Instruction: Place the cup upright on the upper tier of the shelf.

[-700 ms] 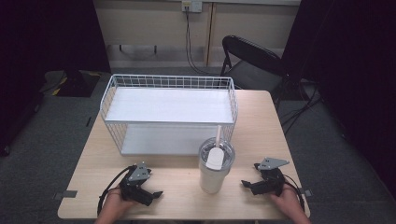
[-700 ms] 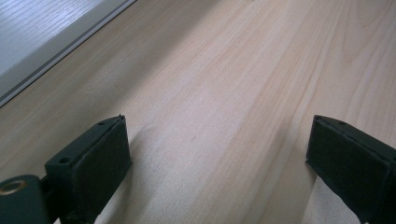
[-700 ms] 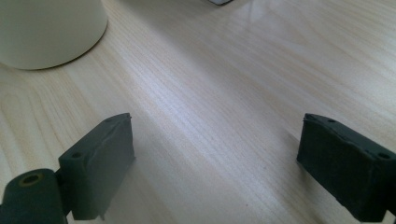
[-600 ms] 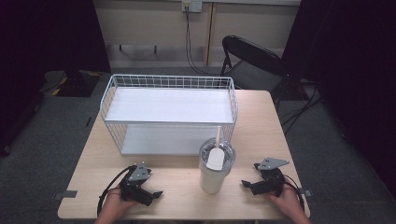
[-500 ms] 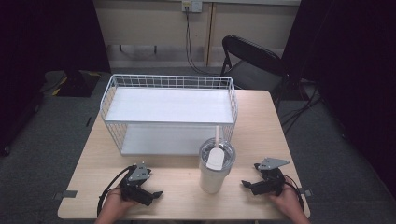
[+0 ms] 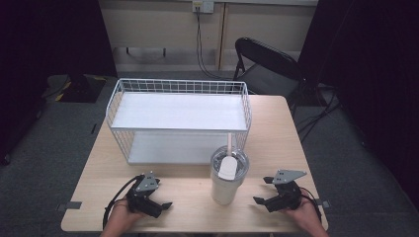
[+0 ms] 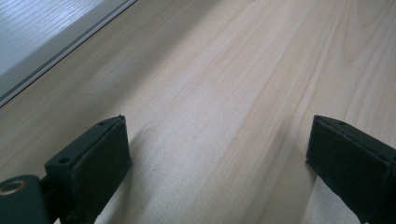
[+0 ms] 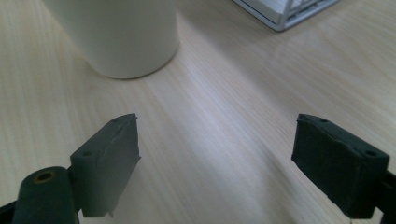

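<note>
On the table (image 6: 276, 123): one cup (image 6: 226, 181), one wire basket (image 6: 178, 118), two grippers.

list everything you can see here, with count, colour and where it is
table: 1, light wood, centre of the high view
wire shelf rack: 1, white, two tiers, far half of the table
tumbler: 1, cream with a clear lid, near edge, between the grippers
straw: 1, white, upright in the tumbler lid
folding chair: 1, black, beyond the table's far right corner
left gripper: 1, black, near left, jaws open and empty
right gripper: 1, black, near right, jaws open, pointing toward the tumbler
hands: 2, at the bottom edge, one holding each gripper
</note>
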Demonstrator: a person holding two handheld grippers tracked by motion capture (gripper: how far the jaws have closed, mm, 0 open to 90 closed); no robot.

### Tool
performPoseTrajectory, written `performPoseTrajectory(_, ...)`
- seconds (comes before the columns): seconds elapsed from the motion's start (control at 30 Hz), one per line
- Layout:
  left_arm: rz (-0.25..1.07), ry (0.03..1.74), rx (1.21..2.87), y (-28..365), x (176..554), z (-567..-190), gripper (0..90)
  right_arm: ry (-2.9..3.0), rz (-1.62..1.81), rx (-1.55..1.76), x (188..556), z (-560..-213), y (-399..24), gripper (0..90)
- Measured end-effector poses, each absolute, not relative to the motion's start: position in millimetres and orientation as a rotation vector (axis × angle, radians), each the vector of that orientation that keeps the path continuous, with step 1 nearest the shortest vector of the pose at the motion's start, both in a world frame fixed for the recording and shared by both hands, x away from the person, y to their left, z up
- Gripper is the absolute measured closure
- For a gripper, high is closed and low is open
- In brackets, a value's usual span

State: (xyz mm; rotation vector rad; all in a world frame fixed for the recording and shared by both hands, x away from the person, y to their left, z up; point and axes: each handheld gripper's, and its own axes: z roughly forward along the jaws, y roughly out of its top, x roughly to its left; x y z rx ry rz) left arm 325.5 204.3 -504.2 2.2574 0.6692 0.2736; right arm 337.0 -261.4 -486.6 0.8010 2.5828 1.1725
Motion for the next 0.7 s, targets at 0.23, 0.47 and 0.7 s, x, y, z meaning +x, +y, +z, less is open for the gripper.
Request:
performPoseTrajectory(0.23, 0.274, 0.679, 2.252, 204, 325, -504, 5.5, 2.586, 1.292, 0.778, 332, -473, -249, 13.4)
performPoseTrajectory(0.47, 0.275, 0.679, 2.251, 204, 325, -504, 5.5, 2.591, 1.340, 0.756, 332, -464, -240, 13.3)
performPoseTrajectory(0.7, 0.275, 0.679, 2.251, 204, 325, -504, 5.5, 2.582, 1.399, 0.730, 331, -455, -232, 13.3)
